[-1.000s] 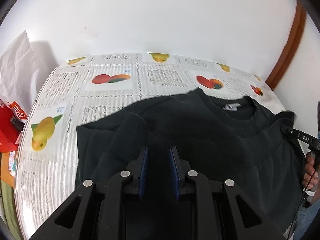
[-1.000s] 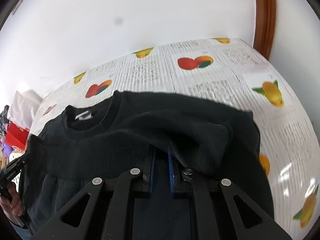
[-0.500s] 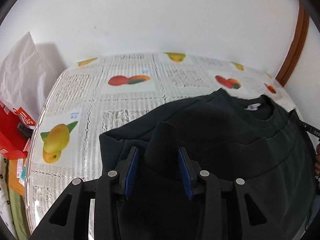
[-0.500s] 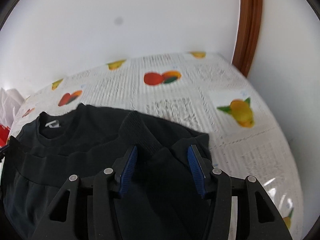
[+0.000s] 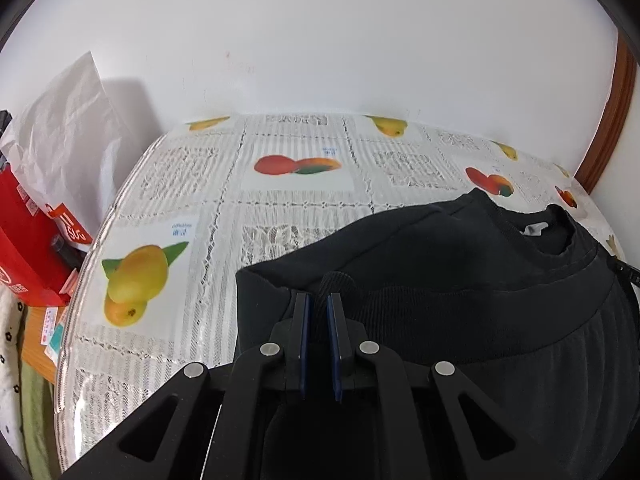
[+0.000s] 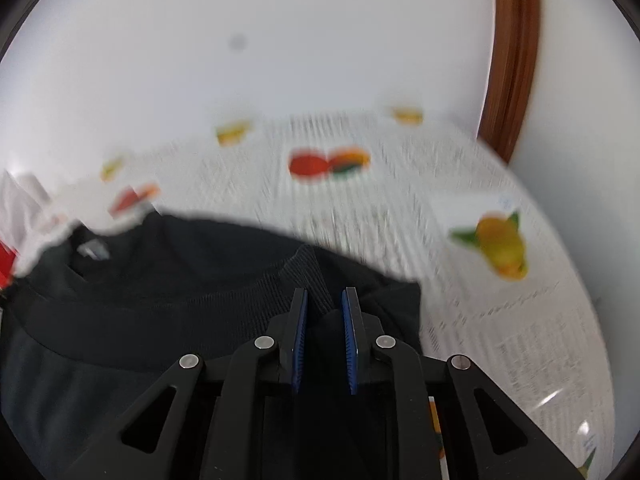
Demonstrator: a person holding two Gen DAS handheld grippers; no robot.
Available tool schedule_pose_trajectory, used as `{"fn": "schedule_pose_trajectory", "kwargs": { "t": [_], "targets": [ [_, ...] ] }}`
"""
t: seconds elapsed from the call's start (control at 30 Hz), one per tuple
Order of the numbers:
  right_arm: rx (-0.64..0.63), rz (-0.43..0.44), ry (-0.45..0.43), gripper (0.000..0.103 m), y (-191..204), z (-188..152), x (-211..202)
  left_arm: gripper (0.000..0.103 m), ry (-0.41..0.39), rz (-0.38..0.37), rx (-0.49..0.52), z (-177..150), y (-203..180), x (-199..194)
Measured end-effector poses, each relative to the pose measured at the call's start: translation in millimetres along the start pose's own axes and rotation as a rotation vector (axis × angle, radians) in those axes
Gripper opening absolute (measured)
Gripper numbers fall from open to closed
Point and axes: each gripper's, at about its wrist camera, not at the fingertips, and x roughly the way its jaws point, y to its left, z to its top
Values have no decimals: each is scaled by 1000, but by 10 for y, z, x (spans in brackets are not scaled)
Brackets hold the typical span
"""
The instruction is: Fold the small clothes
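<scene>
Both tools closed since | left tool (image 5: 318,300) pinching cuff (image 5: 334,286) | red box (image 5: 24,240) print unreadable, probably

Matt knit sweater (image 5: 460,280); glossy, probably plastic tablecloth (image 5: 208,184).

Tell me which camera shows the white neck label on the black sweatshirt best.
The left wrist view: the white neck label is sharp inside the collar of the black sweatshirt. The right wrist view shows it only as a motion-blurred pale smear at the left.
</scene>
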Motion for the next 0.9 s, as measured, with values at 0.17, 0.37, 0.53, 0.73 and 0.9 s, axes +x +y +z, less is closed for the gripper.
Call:
{"fn": "schedule_pose_trajectory", "kwargs": {
  "t": [0.17,0.37,0.53,0.73,0.9],
  "targets": [
    [-23,-29,7,19,47,-29,20,12,10,-3,-6,-17,15,7],
    [8,-39,-6,32,14,-53,-191,28,23,-17,-11,-74,1,-133],
    [5,-17,-59,47,218,-145,-643,43,25,-7,-20,-187,47,-324],
    [-75,48,-78,62,969,-415,-1080,52,28,-16,-64,-454,248,-706],
    [-193,127,-60,64,1817,-783,-1282,55,3,2,-110,-731,488,-1085]
  ]
}}
